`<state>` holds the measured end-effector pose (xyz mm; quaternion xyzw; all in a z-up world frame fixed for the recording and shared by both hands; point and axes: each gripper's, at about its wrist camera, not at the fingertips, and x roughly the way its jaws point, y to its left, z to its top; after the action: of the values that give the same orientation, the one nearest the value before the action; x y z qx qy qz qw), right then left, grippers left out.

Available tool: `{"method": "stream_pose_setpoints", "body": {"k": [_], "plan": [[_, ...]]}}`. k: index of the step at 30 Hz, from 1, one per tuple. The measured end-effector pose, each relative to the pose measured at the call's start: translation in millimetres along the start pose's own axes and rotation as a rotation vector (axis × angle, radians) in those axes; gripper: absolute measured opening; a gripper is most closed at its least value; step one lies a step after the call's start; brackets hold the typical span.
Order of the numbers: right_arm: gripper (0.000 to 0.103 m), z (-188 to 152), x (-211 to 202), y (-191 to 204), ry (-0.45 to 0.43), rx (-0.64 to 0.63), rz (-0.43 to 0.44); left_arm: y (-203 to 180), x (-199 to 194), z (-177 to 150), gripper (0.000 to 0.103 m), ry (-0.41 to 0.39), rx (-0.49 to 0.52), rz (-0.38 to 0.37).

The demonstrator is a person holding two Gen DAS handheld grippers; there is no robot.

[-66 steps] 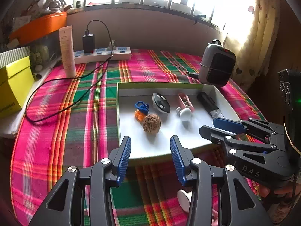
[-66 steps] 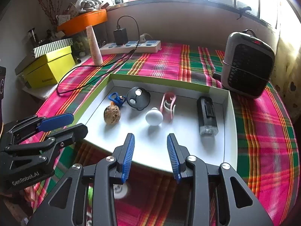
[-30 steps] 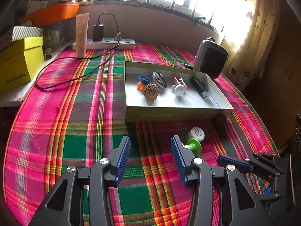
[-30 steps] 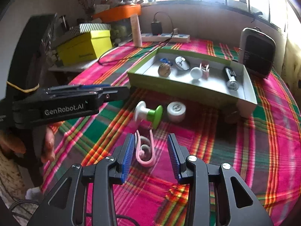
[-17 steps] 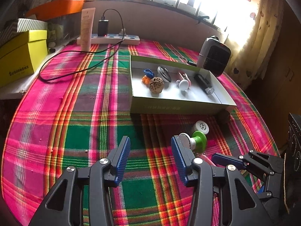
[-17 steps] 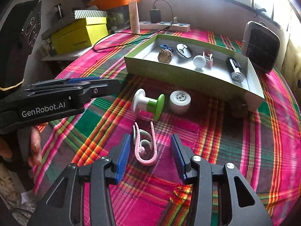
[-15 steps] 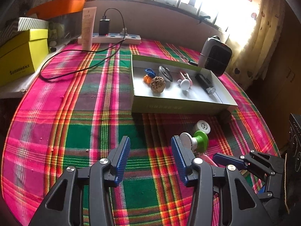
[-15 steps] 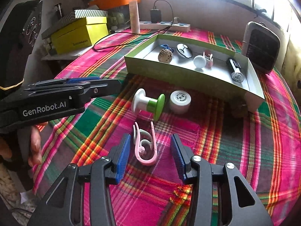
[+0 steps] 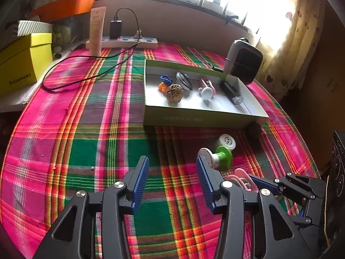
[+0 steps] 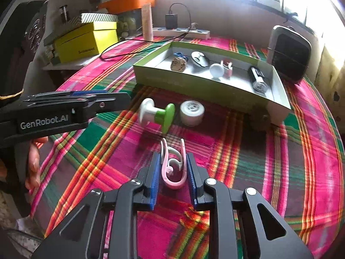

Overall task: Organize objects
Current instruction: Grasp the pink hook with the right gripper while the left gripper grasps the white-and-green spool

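A pink clip point(image 10: 173, 168) lies on the plaid cloth, and my right gripper point(image 10: 173, 156) is closing on it, blue pads pressed against both its sides. In the left wrist view the same pink clip point(image 9: 240, 172) peeks out beside the right gripper point(image 9: 258, 181). Just beyond it lie a green and white spool point(image 10: 159, 114) and a white round cap point(image 10: 192, 112). The green-walled box point(image 10: 194, 82) behind them holds several small items. My left gripper point(image 9: 172, 159) hovers open over bare cloth, to the left of the spool point(image 9: 217, 156).
A dark lump point(image 10: 262, 118) sits at the box's near right corner. A grey heater point(image 9: 243, 61) stands behind the box. A power strip point(image 9: 129, 42) with a black cable, a tube point(image 9: 97, 30) and a yellow box point(image 9: 19, 64) line the far left. A person's hand point(image 10: 32, 161) holds the left gripper.
Both grippers drew back from the box to the near cloth. The right gripper's jaws then came together on the pink clip. The left gripper stayed open and still.
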<state>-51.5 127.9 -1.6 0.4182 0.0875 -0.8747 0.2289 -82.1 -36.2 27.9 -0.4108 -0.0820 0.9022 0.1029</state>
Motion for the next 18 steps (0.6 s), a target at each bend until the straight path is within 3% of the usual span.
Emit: {"method": "stream_pose_setpoints", "body": {"k": [8,18], "plan": [[0.024,-10,-9,-14,-0.005,0.013,-0.055,-16,0,0,0.051,0.000,0.013,-0.028],[0.024,-21,-19,-42,-0.016,0.081,-0.096,-43,14,2,0.053,0.024,0.054,-0.036]]}}
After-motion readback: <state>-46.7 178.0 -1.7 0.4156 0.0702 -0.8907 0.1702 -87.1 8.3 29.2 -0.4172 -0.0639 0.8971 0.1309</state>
